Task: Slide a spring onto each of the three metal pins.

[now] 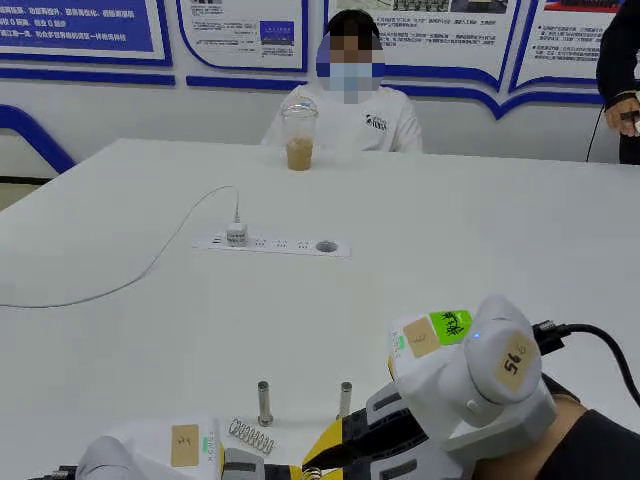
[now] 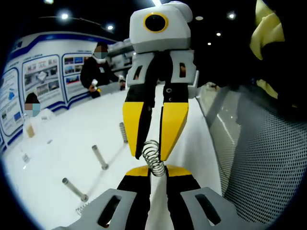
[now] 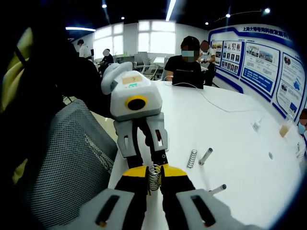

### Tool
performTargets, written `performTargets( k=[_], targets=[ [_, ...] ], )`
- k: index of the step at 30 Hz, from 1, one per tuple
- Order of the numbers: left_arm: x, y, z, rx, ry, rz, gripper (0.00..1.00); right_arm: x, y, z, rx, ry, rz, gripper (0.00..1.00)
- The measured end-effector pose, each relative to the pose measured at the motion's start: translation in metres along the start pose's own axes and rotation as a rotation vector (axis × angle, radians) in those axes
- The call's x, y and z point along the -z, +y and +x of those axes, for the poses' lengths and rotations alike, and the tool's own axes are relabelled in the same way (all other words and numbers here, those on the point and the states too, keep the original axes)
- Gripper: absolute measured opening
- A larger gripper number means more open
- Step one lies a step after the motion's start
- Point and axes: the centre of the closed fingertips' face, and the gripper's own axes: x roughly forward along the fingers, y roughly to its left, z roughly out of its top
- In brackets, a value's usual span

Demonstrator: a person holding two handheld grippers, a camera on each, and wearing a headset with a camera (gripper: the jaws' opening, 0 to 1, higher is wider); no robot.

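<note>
Two bare metal pins (image 1: 264, 401) (image 1: 345, 398) stand upright on the white table. A loose spring (image 1: 250, 435) lies beside the left pin. My left gripper (image 1: 250, 468) and right gripper (image 1: 335, 455) meet tip to tip at the near table edge, with a small spring (image 1: 312, 471) between them. In the left gripper view the spring (image 2: 153, 155) rises from my own shut jaws into the right gripper's yellow fingers (image 2: 173, 125). In the right gripper view the spring (image 3: 153, 176) sits between my own yellow tips. A ribbed, spring-like piece (image 2: 123, 132) stands beyond the pins (image 2: 100, 156) (image 2: 74, 188).
A power strip (image 1: 272, 243) with a white charger and cable lies mid-table. A plastic cup of brown drink (image 1: 299, 135) stands at the far edge before a seated person. A mesh chair back (image 3: 72, 158) is close beside the grippers.
</note>
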Motion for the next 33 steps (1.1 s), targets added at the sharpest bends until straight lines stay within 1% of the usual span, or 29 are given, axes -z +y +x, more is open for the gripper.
performTargets(
  k=[5,9,12,25,29,33],
  targets=[
    [0.0006,-0.0002,0.0004,-0.002,0.002,-0.001,0.11,0.0012,-0.0005,-0.0011,0.001,0.000,0.001,0.11],
    [-0.0013,0.0042,-0.0010,-0.015,-0.006,-0.004,0.11,-0.0008,-0.0035,-0.0044,0.012,-0.011,0.001,0.11],
    [-0.0023,0.0053,-0.0014,-0.020,-0.006,-0.003,0.11,-0.0010,-0.0046,-0.0054,0.016,-0.012,0.001,0.11],
    [-0.0021,0.0048,-0.0006,-0.023,-0.008,-0.005,0.12,-0.0006,-0.0049,-0.0049,0.020,-0.009,-0.002,0.11],
    [-0.0044,0.0051,-0.0008,-0.025,-0.019,-0.013,0.13,0.0002,-0.0058,-0.0053,0.025,-0.005,-0.002,0.11],
    [-0.0041,0.0056,-0.0012,-0.025,-0.021,-0.025,0.15,0.0001,-0.0062,-0.0056,0.028,-0.006,-0.003,0.11]
  ],
)
